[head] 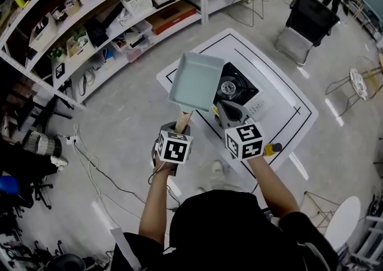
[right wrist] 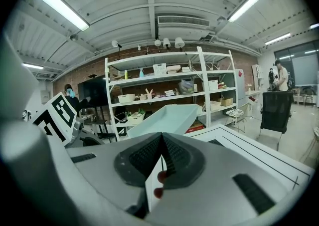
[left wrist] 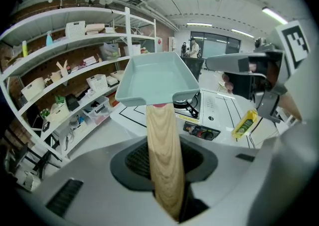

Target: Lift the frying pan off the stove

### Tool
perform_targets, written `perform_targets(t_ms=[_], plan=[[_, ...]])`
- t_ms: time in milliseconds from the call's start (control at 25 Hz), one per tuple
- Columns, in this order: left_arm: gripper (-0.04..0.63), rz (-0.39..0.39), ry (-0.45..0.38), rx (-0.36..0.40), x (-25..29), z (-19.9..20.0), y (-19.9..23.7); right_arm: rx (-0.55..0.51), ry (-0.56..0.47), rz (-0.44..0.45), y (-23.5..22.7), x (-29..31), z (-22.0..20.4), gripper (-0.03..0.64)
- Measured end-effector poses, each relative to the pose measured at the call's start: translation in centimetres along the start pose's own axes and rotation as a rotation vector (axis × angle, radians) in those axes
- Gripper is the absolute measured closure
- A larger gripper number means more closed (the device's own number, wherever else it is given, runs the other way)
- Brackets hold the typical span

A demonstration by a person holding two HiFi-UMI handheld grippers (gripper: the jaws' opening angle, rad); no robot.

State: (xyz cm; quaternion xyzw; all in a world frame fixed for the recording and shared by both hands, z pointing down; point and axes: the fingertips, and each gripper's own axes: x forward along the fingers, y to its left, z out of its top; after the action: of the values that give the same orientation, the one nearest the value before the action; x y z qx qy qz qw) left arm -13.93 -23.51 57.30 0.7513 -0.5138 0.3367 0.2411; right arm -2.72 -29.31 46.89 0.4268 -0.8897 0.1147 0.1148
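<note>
White table (head: 287, 114) with stove (head: 236, 87) stood beside shelves (head: 119, 12); left gripper (head: 181, 126) clamped the pan (head: 196, 81) handle, right gripper (head: 227, 109) jaws were together.

Grey floor (head: 131, 120); white shelving (head: 119, 18) along brick wall (right wrist: 243, 68); black chair (head: 311, 18); ceiling strip lights (right wrist: 62, 6)

White table (head: 286, 101) w/ stove (head: 237, 88), yellow item (left wrist: 244, 124).
</note>
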Motion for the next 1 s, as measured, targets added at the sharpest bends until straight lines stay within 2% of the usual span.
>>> perform_targets(t_ms=[200,720,1000], plan=[[0.477,0.029,-0.063,-0.044,-3.0,-1.7,0.4,-0.015,-0.01,0.01,2.3,-1.7,-0.3,0.62],[0.477,0.086,-0.124,-0.089,-10.3,-6.5,1.2,-0.047,-0.041,0.036,9.1,-5.4,-0.6,0.62],[0.477,0.091,-0.147,-0.108,-13.5,-8.9,0.8,-0.062,-0.058,0.035,12.1,-7.7,-1.1,0.62]])
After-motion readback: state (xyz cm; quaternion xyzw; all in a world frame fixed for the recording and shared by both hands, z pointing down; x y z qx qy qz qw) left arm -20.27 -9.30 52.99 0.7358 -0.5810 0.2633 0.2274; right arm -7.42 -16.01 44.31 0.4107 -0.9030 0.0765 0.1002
